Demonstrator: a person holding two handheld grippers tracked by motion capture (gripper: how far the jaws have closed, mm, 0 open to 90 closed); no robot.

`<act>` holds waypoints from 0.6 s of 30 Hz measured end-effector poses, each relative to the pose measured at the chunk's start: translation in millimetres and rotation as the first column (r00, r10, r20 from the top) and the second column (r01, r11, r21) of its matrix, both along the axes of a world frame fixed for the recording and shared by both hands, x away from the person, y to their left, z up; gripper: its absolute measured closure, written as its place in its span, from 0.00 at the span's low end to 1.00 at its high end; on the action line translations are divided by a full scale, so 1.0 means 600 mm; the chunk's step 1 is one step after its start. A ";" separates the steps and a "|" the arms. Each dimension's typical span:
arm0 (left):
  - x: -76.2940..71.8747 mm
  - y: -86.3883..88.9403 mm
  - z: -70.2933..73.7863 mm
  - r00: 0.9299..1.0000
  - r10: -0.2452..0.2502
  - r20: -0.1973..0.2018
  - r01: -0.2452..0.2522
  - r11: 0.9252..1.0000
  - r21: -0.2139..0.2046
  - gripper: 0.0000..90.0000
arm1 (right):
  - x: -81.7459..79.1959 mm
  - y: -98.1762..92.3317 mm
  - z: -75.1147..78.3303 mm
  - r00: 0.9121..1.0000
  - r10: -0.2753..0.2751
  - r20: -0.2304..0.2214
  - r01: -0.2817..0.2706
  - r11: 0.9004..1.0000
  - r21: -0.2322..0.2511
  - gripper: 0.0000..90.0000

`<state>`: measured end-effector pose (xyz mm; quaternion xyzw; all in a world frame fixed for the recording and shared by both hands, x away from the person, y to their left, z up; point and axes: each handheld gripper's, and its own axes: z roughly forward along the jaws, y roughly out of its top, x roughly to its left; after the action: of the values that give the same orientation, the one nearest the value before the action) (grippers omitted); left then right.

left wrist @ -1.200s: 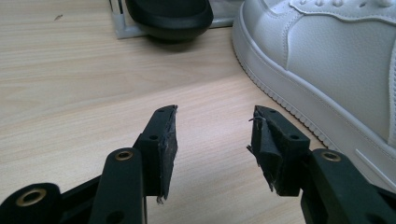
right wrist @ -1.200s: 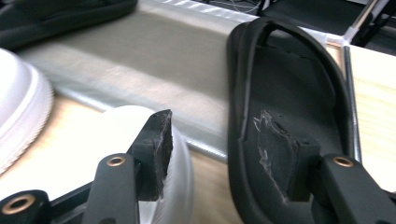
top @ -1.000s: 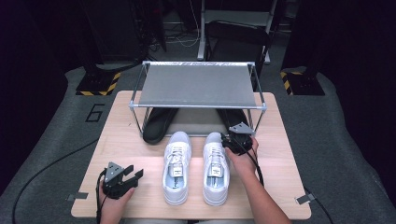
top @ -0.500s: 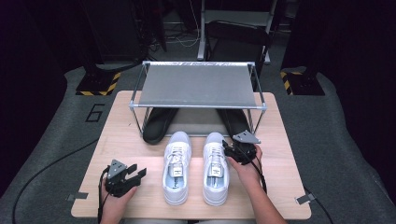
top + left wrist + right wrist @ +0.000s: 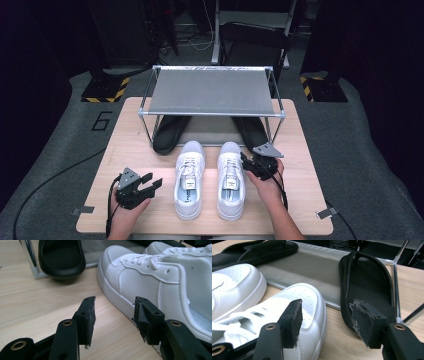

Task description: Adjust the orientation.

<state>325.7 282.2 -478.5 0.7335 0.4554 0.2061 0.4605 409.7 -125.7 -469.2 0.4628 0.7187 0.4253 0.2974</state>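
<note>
Left gripper (image 5: 150,184): jaws spread, nothing between them. It sits over the near left part of the table (image 5: 125,145), just left of the left white sneaker (image 5: 189,180) and clear of it. In the left gripper view (image 5: 114,315) bare wood shows in the gap, and the sneaker's side wall (image 5: 150,282) rises just past the right-hand jaw without contact.

Right gripper (image 5: 248,165): jaws spread and empty; over the past second they have just been opening. It stands at the right flank of the right white sneaker (image 5: 231,180), about level with the laces. In the right gripper view (image 5: 325,320) one pad overlaps the sneaker's toe (image 5: 304,300) in the picture; whether it touches cannot be told from this angle. The other pad lies in front of the right black slipper (image 5: 367,282).

Both sneakers stand side by side at the near middle of the table, toes pointing far, close together but apart.

Beyond them, a metal-framed rack (image 5: 210,92) with a grey top shelf occupies the far half of the table. Its grey lower mat (image 5: 312,267) carries both slippers, toes projecting over its near edge: the left black slipper (image 5: 170,135) at the left, the right one at the right (image 5: 252,132). The left slipper's toe (image 5: 62,260) lies beside a rack leg (image 5: 28,255).
</note>
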 end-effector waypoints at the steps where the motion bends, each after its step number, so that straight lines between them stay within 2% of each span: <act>1: -0.001 -0.001 0.003 1.000 -0.005 -0.003 0.005 1.000 0.008 0.57 | -0.005 -0.001 0.000 1.000 0.001 0.007 -0.001 1.000 0.006 0.46; 9: 0.002 -0.014 0.016 1.000 -0.015 -0.007 0.015 1.000 0.007 0.56 | -0.019 -0.007 -0.006 1.000 0.002 -0.002 -0.002 1.000 0.025 0.45; 13: 0.004 -0.020 0.019 1.000 -0.015 0.005 0.015 1.000 0.012 0.56 | -0.024 -0.009 -0.007 1.000 0.001 0.004 -0.001 1.000 0.028 0.45; 18: 0.004 -0.027 0.022 0.999 -0.031 -0.009 0.031 0.999 0.019 0.56 | -0.037 -0.014 -0.011 1.000 0.003 0.001 -0.003 0.999 0.036 0.45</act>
<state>327.8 266.0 -465.2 0.7456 0.4441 0.2003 0.4548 387.6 -134.0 -475.7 0.4668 0.7115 0.4389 0.2885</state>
